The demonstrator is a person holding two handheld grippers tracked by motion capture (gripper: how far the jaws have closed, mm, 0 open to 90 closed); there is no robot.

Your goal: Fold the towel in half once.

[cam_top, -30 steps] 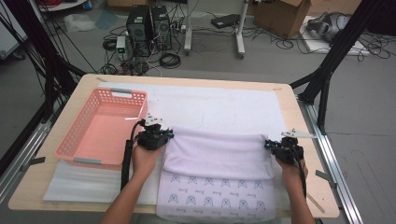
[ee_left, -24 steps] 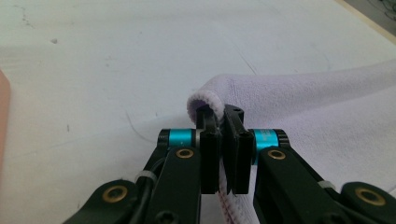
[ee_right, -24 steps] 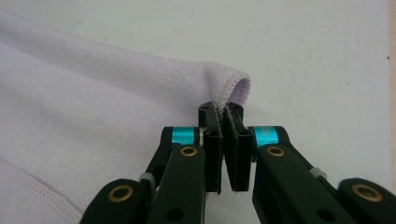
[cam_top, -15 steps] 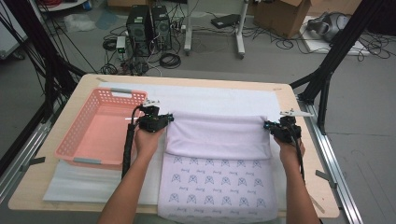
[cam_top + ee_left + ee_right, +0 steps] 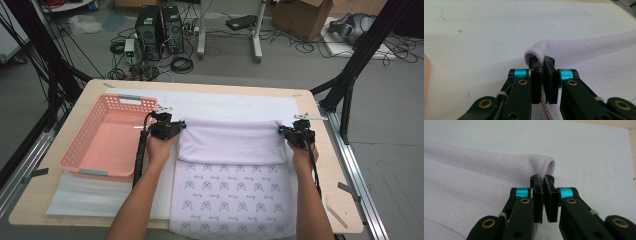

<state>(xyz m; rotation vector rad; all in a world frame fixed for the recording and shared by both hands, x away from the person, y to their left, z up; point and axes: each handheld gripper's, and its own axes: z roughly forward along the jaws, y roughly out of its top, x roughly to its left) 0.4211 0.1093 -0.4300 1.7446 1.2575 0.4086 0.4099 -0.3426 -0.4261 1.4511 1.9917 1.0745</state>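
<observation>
Both hands have carried the folded edge of the lilac towel (image 5: 232,145) farther up the surface (image 5: 320,210), away from the person, so more of its printed underside now lies bare near the bottom edge. That print is rows of small blue emblems with a tiny word under each, too small to read. The left tongs (image 5: 543,65) are clamped on the towel's left corner hem, the stitched edge pinched between the pads. The right tongs (image 5: 543,181) are likewise closed tight on the right corner hem. The towel lies doubled over on a white mat (image 5: 225,102), with a pink basket (image 5: 80,150) just beside the left hand (image 5: 159,146).
</observation>
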